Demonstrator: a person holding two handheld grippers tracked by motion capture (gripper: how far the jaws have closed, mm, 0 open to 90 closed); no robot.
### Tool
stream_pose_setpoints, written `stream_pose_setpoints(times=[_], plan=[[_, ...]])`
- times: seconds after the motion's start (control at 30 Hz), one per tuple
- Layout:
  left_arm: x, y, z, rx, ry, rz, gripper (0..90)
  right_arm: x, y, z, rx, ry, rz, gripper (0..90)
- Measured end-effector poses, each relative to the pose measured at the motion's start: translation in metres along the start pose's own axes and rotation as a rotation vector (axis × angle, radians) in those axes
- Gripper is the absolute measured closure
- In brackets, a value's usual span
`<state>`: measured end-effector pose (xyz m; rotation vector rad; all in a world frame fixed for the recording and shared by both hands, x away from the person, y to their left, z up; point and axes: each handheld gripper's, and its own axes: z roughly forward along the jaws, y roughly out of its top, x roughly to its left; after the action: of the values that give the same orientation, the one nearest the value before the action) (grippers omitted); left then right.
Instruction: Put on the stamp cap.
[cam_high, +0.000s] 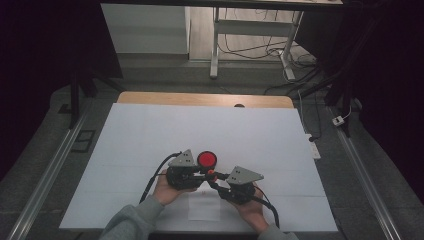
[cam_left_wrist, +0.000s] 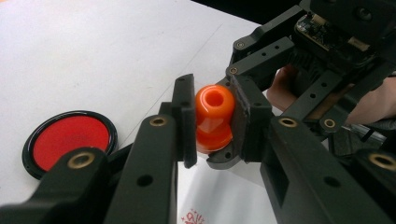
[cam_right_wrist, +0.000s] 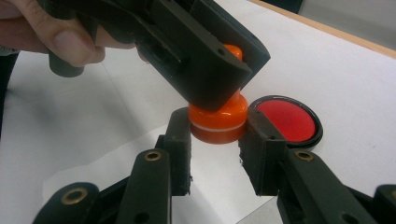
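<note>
Left hand-held gripper (cam_left_wrist: 212, 123): you pinch the glossy orange plastic spool-shaped piece (cam_left_wrist: 214, 116).
Right hand-held gripper (cam_right_wrist: 215, 135): your jaws flank its base, hardly touching.
Round red black-rimmed lid (cam_high: 206, 160): on the table (cam_high: 150, 130).

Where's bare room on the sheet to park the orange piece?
Free: the white sheet left of the left gripper, its far half beyond the red disc, and right of the right gripper. Crowded: near centre, where both grippers meet around the orange piece beside the disc.
</note>
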<state>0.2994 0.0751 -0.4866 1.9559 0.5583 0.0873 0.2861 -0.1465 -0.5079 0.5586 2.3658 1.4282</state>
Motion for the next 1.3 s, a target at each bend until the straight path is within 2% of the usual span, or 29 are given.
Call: stream_pose_setpoints(times=[0.4, 0.63, 1.07, 1.3], plan=[[-0.002, 0.002, 0.0, 0.024, 0.012, 0.012, 72.3, -0.001, -0.002, 0.001, 0.0, 0.009, -0.01, 64.1], [-0.002, 0.003, 0.0, 0.017, 0.007, 0.005, 72.2, -0.001, -0.002, 0.0, -0.006, 0.015, -0.008, 64.1], [-0.004, 0.007, -0.003, 0.015, 0.008, 0.017, 72.2, -0.001, -0.001, -0.002, -0.018, 0.012, -0.009, 62.9], [-0.004, 0.011, -0.009, -0.01, 0.007, 0.015, 72.2, -0.001, -0.002, -0.001, -0.001, 0.012, 0.005, 55.9]])
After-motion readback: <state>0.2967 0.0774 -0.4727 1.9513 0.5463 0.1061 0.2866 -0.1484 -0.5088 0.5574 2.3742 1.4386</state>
